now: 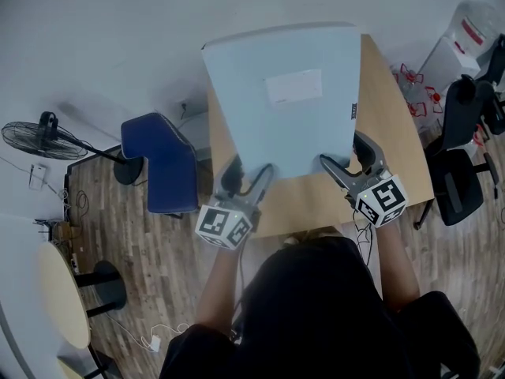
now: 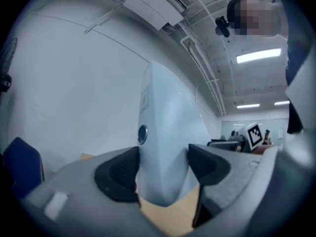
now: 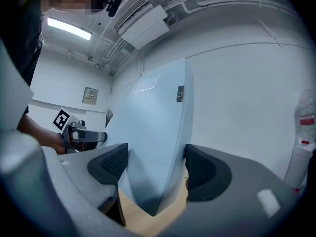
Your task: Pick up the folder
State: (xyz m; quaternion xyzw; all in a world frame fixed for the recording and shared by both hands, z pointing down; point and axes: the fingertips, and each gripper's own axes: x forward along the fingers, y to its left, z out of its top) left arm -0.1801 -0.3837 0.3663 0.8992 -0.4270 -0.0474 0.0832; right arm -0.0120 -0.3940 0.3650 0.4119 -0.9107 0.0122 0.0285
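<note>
a folder is clamped at its near edge by the left gripper and right gripper above the table; it could be twisted loose if lifted unevenly.

Left tongs and right tongs grey, black-padded; marker cubes; black top.

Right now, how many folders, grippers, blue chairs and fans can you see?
Pale blue plastic folder: 1
Grey two-jaw grippers, the left gripper and the right gripper: 2
Dark blue padded chair: 1
Black standing fan: 1
Total: 5
</note>
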